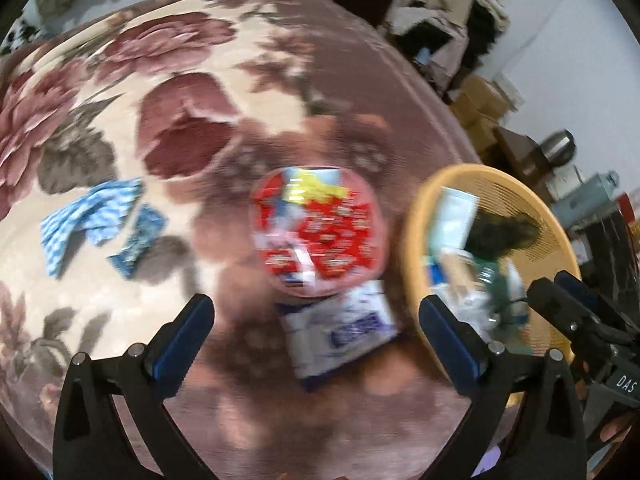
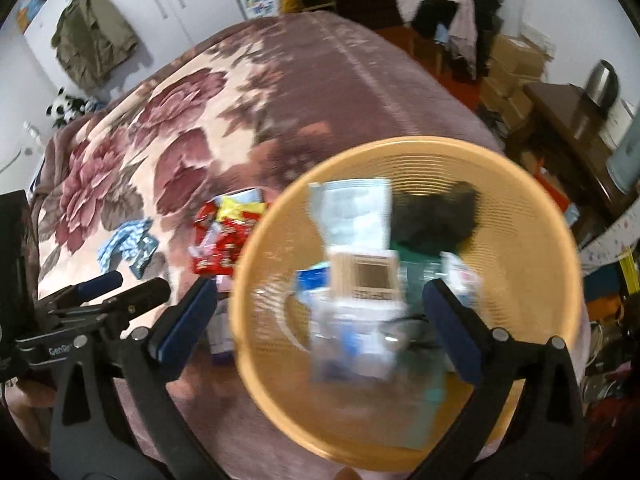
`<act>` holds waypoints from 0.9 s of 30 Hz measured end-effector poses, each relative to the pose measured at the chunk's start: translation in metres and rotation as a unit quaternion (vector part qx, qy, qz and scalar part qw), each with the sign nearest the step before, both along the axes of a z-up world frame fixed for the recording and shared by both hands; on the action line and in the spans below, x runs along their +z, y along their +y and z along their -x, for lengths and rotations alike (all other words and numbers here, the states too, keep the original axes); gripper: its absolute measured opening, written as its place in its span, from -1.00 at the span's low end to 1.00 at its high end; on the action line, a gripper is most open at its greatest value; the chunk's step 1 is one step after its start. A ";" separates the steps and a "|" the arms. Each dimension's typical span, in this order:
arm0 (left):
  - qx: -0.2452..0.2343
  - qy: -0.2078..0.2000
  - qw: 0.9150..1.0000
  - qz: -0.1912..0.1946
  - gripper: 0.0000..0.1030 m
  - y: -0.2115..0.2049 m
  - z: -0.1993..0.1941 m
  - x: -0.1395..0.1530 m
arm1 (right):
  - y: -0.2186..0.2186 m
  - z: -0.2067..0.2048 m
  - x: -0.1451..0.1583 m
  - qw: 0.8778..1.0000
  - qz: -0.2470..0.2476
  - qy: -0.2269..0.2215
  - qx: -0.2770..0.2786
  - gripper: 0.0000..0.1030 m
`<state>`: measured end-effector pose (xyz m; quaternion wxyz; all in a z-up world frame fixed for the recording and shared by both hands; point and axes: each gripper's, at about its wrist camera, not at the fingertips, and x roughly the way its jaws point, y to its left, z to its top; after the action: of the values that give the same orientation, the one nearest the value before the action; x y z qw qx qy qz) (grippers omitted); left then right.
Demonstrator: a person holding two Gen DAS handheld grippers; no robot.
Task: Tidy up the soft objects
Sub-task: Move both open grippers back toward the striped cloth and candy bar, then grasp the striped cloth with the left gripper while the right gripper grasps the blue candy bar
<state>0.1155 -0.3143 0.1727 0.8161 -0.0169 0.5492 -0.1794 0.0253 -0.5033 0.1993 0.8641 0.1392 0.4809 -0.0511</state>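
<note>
A round orange basket (image 2: pixel 532 248) (image 1: pixel 416 216) sits on a flowered blanket (image 1: pixel 168 80) and holds several soft packs and a dark fuzzy item (image 2: pixel 434 214) (image 1: pixel 502 232). Left of it lie a red snack bag (image 1: pixel 316 228) (image 2: pixel 222 244) and a white-and-blue pack (image 1: pixel 344 328). Farther left are a blue-and-white striped cloth (image 1: pixel 86 218) (image 2: pixel 120 240) and a small blue packet (image 1: pixel 138 242). My left gripper (image 1: pixel 316 336) stands open above the white-and-blue pack, holding nothing. My right gripper (image 2: pixel 320 312) is open over the basket, empty. The picture is blurred.
The blanket (image 2: pixel 168 128) covers a bed. Cardboard boxes (image 2: pixel 508 80), a chair piled with clothes (image 2: pixel 448 4), a dark side table with a kettle (image 2: pixel 602 78) stand to the right. A green jacket (image 2: pixel 94 40) hangs on a white wardrobe at the back left.
</note>
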 end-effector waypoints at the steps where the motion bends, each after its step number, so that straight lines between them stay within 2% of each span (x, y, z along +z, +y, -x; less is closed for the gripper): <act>1: 0.008 0.001 1.000 -0.001 0.99 0.011 -0.003 -0.002 | 0.008 -0.006 -0.002 1.000 0.000 0.002 0.007 1.00; 6: 0.041 0.007 0.999 -0.001 0.99 0.061 -0.018 -0.012 | 0.051 -0.029 -0.012 0.999 0.002 0.016 0.042 1.00; 17: 0.090 0.016 0.996 -0.007 0.99 0.137 -0.042 -0.030 | 0.123 -0.064 -0.033 0.995 -0.001 0.041 0.090 1.00; 22: 0.119 0.021 0.992 -0.018 0.99 0.183 -0.062 -0.044 | 0.161 -0.082 -0.050 0.993 -0.020 0.053 0.106 1.00; 27: 0.133 0.029 0.990 -0.025 0.99 0.227 -0.085 -0.060 | 0.199 -0.110 -0.078 0.990 -0.070 0.078 0.096 0.97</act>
<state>0.2002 -0.0869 0.1123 0.8167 -0.0745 0.5695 -0.0550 0.1352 -0.3046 0.1217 0.8129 0.1482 0.5605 0.0552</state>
